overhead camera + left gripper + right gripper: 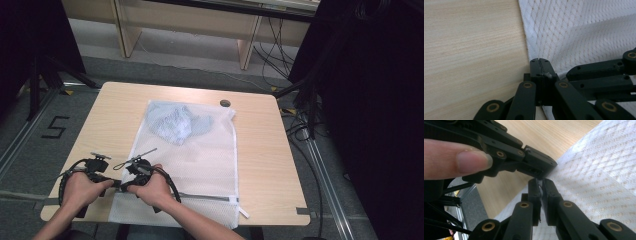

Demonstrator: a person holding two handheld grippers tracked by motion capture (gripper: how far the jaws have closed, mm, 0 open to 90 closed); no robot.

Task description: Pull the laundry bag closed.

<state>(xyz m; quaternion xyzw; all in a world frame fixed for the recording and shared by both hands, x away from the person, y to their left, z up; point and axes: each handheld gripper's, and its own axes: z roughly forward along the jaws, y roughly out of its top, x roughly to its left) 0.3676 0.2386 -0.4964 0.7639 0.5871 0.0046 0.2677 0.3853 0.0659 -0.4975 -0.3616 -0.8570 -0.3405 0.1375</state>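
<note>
Right gripper (541, 185): its fingers are pinched together on the near left edge of the white mesh laundry bag (192, 165), a sliver of fabric caught between the pads. Left gripper (541, 65) right beside it, fingers closed too, clamped on the same hem, and the two sets of fingertips are nearly touching (very tight quarters here). That edge looks like the zip end, so the job, I'd say, is working the bag's opening. To do it well: keep one grip firm as an anchor, and pull with the other along the hem rather than upward, so the thin mesh doesn't slip or bunch. Outward from the fingers, the bag lies flat on the tabletop (100, 120), semi-sheer with a honeycomb weave, and a crumpled pale blue garment (175, 124) sits inside at its far end, well away from both grips.
</note>
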